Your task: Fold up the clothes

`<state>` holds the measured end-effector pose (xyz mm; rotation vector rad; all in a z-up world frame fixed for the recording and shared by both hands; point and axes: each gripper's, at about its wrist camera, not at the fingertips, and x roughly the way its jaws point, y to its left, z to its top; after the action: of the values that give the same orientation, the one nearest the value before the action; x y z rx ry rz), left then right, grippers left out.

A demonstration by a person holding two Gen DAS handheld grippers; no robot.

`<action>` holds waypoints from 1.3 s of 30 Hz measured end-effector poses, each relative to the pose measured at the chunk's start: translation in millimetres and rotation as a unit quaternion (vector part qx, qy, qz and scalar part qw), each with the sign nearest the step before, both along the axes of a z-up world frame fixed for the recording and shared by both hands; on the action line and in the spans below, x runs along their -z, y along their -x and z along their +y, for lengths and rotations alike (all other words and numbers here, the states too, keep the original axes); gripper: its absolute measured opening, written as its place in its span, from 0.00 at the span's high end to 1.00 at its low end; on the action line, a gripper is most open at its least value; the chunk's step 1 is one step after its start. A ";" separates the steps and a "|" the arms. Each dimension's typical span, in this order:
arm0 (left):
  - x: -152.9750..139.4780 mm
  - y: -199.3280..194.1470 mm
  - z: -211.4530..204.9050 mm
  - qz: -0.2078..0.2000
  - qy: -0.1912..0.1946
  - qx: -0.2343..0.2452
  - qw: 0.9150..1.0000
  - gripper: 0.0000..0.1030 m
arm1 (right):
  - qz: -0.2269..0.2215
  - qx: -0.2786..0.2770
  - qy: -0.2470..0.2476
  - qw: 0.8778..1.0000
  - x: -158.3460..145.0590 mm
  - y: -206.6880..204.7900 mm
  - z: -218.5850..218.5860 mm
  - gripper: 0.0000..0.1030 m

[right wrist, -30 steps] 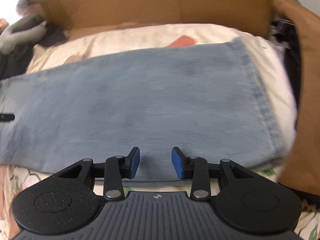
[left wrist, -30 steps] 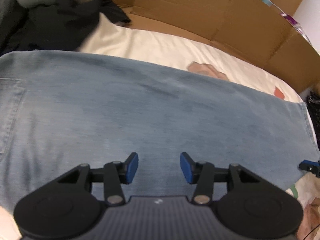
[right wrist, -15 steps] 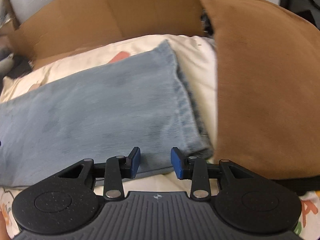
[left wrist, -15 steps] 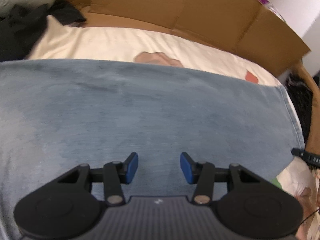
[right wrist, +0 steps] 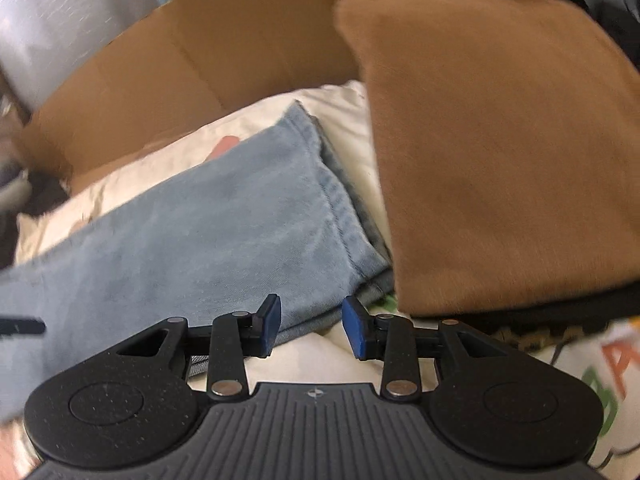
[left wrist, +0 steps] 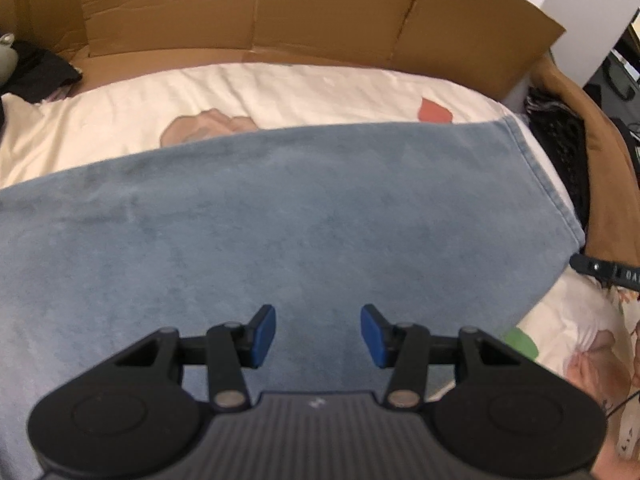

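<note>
Light blue jeans [left wrist: 280,216] lie flat across a cream printed bedsheet [left wrist: 280,92], leg hem at the right. My left gripper [left wrist: 318,334] is open and empty, hovering over the jeans' near edge. In the right wrist view the jeans [right wrist: 224,220] end in a stitched hem [right wrist: 340,216] beside a brown pillow. My right gripper [right wrist: 311,326] is open and empty, just over the near corner of the hem. A black part of the right gripper [left wrist: 608,270] shows at the right edge of the left wrist view.
A cardboard wall [left wrist: 280,8] stands behind the bed. A large brown pillow [right wrist: 500,140] lies right of the hem. Dark clothes [left wrist: 36,72] sit at the far left. The printed sheet [right wrist: 600,368] continues at the near right.
Both grippers have moved right along the jeans toward the leg hem. The hem corner and brown pillow now fill the right wrist view. Both jaws stay open.
</note>
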<state>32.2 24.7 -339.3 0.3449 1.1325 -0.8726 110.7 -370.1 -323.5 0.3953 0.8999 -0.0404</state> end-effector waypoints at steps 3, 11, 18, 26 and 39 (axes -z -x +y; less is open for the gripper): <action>6.6 5.3 -0.6 0.016 0.002 -0.015 1.000 0.51 | 0.013 0.037 -0.049 0.998 8.9 -1.3 -18.4 0.60; 8.5 10.0 -6.0 0.020 0.007 -0.020 1.000 0.50 | 0.017 0.108 -0.161 0.981 32.4 -5.6 -40.3 0.58; 17.5 6.9 10.5 0.034 -0.006 -0.041 0.999 0.50 | 0.008 0.134 -0.210 0.968 43.8 -7.0 -41.9 0.56; 21.1 3.4 15.7 0.039 -0.004 -0.051 0.998 0.50 | 0.002 0.160 -0.262 0.952 48.3 -2.2 -46.2 0.81; 2.3 -6.4 88.3 0.002 -0.040 -0.116 0.992 0.50 | 0.012 0.149 -0.283 0.947 62.6 -13.0 -36.1 0.91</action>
<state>38.6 113.1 -341.6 0.2711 1.1865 -0.6254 123.7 -406.2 -386.1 1.0684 0.8605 -0.0637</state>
